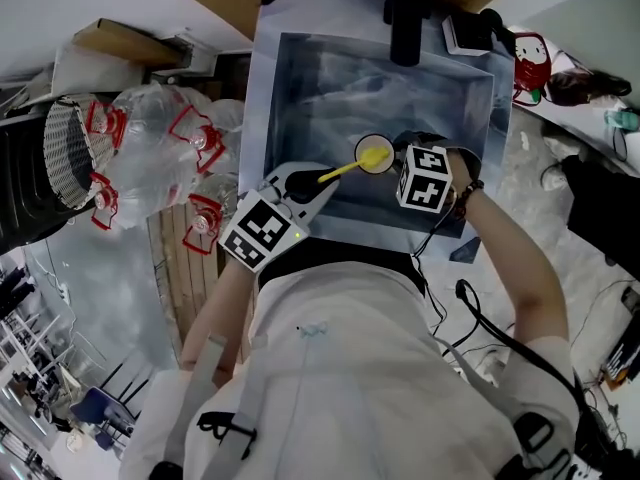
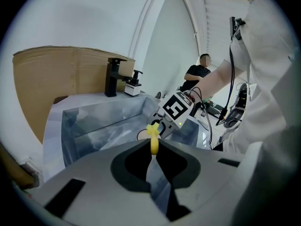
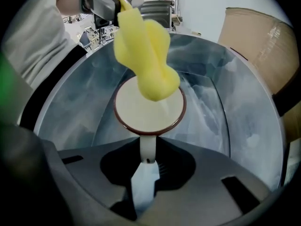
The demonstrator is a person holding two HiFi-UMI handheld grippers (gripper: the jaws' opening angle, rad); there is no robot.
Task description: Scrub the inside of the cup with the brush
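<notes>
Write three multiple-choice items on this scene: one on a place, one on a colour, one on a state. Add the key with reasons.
1. Where is the cup?
A) in the sink
B) on the cardboard
C) on the floor

2. What colour is the brush?
A) red
B) yellow
C) black

3. What is the right gripper doing?
A) standing open, empty
B) shut on the cup's handle
C) shut on the brush

Key: 1 A, the sink's walls surround the cup; 2 B, the brush's head and handle are yellow; 3 B, the jaws pinch the white handle.
</notes>
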